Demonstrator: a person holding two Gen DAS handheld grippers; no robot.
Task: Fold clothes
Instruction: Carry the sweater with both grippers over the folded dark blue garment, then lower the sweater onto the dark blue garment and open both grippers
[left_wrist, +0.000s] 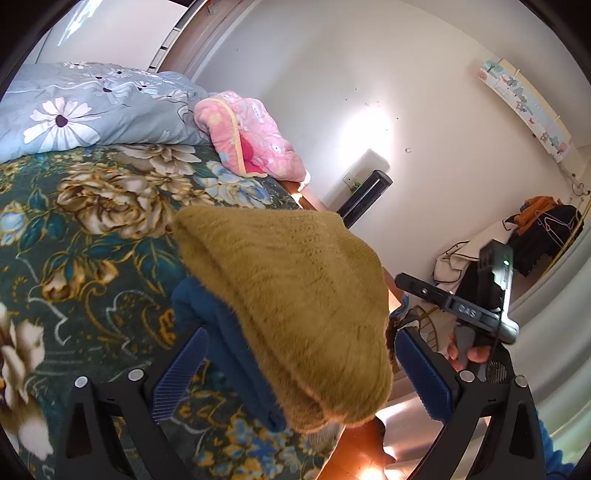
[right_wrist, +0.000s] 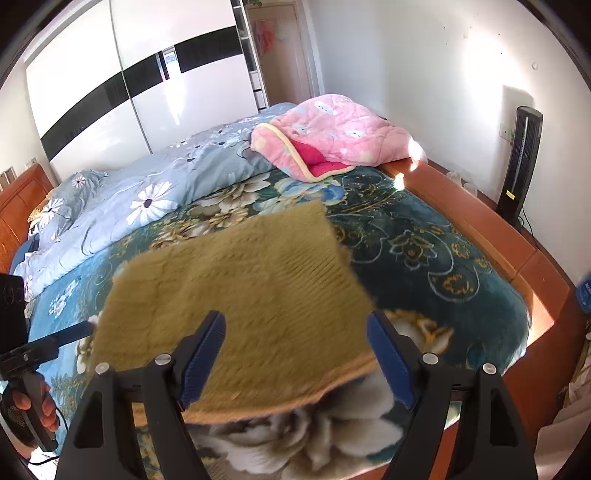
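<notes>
A folded mustard-yellow knit sweater (left_wrist: 295, 306) lies on the dark green floral bed cover (left_wrist: 92, 240), on top of a folded dark blue garment (left_wrist: 236, 354). In the right wrist view the sweater (right_wrist: 236, 302) is a flat rectangle near the bed's front edge. My left gripper (left_wrist: 299, 376) is open, its blue pads on either side of the stack's near end. My right gripper (right_wrist: 295, 362) is open, its pads spread around the sweater's near edge. The other gripper shows in each view, hand-held: the right one (left_wrist: 476, 310) and the left one (right_wrist: 26, 354).
A light blue floral duvet (right_wrist: 147, 192) and a pink quilt (right_wrist: 332, 136) lie at the far side of the bed. The wooden bed frame (right_wrist: 491, 240) runs along the right. A black tower fan (right_wrist: 521, 166) stands by the wall. Clothes (left_wrist: 543, 229) are piled on the floor.
</notes>
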